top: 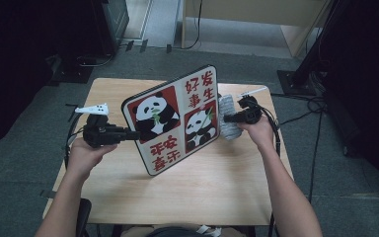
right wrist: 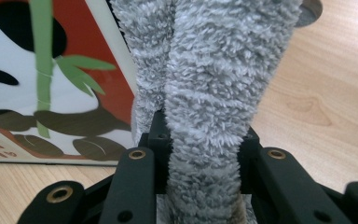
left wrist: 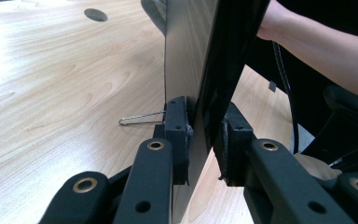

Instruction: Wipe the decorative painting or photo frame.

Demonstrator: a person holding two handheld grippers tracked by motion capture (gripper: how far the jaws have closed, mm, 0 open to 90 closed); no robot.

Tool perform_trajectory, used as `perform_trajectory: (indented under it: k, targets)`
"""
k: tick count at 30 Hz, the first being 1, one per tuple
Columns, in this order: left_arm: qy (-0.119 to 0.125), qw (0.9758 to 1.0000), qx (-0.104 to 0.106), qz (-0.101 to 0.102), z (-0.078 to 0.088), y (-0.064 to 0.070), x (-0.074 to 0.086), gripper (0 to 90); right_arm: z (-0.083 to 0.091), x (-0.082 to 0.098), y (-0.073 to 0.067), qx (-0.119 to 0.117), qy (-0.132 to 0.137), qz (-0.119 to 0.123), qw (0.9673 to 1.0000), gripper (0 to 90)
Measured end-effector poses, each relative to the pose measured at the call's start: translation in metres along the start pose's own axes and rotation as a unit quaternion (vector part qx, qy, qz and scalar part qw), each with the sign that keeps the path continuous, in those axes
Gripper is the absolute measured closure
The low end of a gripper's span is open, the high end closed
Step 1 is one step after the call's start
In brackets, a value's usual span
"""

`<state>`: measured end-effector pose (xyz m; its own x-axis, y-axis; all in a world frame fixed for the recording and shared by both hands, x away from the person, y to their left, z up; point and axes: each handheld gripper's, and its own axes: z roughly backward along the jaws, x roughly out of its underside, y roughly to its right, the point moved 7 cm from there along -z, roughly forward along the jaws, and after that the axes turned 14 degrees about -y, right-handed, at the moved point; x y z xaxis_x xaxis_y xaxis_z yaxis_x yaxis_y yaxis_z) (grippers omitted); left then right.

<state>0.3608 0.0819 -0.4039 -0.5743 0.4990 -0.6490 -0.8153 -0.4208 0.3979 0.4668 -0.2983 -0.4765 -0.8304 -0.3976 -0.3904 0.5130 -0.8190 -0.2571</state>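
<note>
Left gripper [top: 128, 134] is clamped on the left edge of a square panda picture board [top: 175, 118], holding it tilted up off the wooden worktop [top: 217, 187] so its printed face is exposed. Right gripper [top: 225, 118] is closed tightly on a folded grey fluffy cloth [top: 229, 121], which hangs just beside the board's right edge, seemingly touching it. Judging by this arrangement, one hand steadies the board while the other brings the cloth in to wipe it.
</note>
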Motion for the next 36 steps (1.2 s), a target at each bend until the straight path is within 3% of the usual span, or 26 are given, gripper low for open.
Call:
perform_trajectory:
  k: [7,12,17,22,26,33,36]
  targets:
    - [0.0,1.0,-0.001,-0.001,0.0,0.0,0.0,77.3,-0.01,0.01,0.004,0.004,0.004,-0.003,1.0,69.2]
    - [0.0,1.0,0.001,0.002,0.0,0.0,0.0,77.1,-0.015,0.015,0.006,-0.008,0.01,-0.019,0.9997,69.2]
    - [0.0,1.0,-0.002,0.004,0.0,0.0,0.0,77.2,-0.02,0.019,0.007,0.006,0.005,-0.013,0.9999,69.2]
    - [-0.002,1.0,-0.002,0.005,0.0,0.0,0.0,77.1,-0.013,0.019,0.012,0.004,0.013,-0.021,0.9997,69.1]
    - [-0.001,1.0,-0.001,0.005,0.0,0.0,0.001,77.1,-0.007,0.023,0.02,0.025,0.01,-0.019,0.9994,69.1]
    - [-0.001,1.0,-0.001,0.005,0.0,0.0,0.001,77.1,0.003,0.03,0.033,0.03,0.025,-0.037,0.9985,68.9]
    - [-0.001,1.0,-0.001,0.005,0.0,0.0,0.001,77.1,0.002,0.034,0.042,0.043,0.021,-0.043,0.9979,68.8]
